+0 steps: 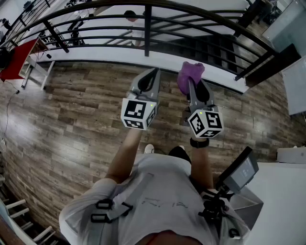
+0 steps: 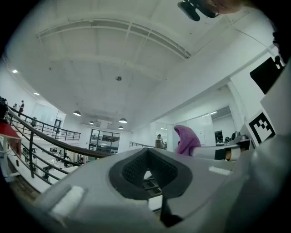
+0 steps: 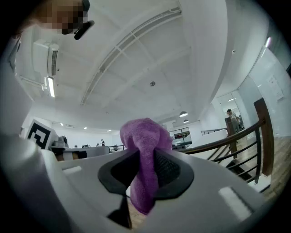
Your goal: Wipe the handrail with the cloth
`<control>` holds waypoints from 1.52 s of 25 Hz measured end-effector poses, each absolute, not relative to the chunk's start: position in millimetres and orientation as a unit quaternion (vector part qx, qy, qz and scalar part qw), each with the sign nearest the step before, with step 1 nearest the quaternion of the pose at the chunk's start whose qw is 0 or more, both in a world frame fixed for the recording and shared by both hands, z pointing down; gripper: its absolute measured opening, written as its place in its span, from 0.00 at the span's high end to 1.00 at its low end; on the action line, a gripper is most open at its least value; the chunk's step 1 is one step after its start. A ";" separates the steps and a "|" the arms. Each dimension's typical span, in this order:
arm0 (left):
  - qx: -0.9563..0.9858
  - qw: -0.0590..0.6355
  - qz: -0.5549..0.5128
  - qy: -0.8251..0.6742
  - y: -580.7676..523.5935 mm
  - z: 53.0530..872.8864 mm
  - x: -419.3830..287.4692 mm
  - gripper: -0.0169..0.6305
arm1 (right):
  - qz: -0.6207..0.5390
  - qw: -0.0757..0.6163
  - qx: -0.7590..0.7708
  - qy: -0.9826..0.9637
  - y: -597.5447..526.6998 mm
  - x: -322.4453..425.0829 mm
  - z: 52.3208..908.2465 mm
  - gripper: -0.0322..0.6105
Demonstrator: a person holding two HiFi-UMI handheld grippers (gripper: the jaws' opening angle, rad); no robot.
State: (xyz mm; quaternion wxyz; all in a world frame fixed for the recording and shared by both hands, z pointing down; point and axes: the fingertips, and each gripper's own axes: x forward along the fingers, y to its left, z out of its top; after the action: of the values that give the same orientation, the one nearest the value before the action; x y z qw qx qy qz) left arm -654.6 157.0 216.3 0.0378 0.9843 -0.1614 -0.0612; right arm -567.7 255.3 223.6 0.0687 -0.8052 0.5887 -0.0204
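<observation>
The dark handrail curves across the top of the head view, above black bars, and its top rail shows again in the left gripper view. A purple cloth sticks up from my right gripper, which is shut on it and held level short of the railing. In the right gripper view the cloth hangs between the dark pads, with the rail off to the right. My left gripper is beside it on the left, shut with nothing in it. From the left gripper view the cloth shows at right.
Wood-plank floor lies under both grippers, ending at a white ledge below the railing. A red table stands far left. A white counter and a small screen sit at lower right. Stairs drop beyond the rail.
</observation>
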 end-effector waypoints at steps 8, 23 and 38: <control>0.983 0.025 -0.063 -0.173 175.4 212.7 -632.5 0.98 | -0.028 0.073 -0.801 0.593 270.3 -552.4 228.4 0.81; 0.977 0.029 -0.062 -0.202 262.5 210.9 -541.7 0.98 | -0.036 0.113 -0.798 0.591 366.0 -449.5 228.3 0.81; 0.978 0.045 -0.037 -0.201 230.0 231.2 -494.6 0.98 | -0.071 0.117 -0.776 0.615 313.6 -414.6 259.1 0.82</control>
State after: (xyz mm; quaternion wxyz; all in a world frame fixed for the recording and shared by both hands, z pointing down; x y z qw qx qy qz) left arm -494.6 230.0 231.2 0.0446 0.9778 -0.2012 -0.0369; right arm -414.6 313.6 259.1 0.1169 -0.7764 0.6152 -0.0709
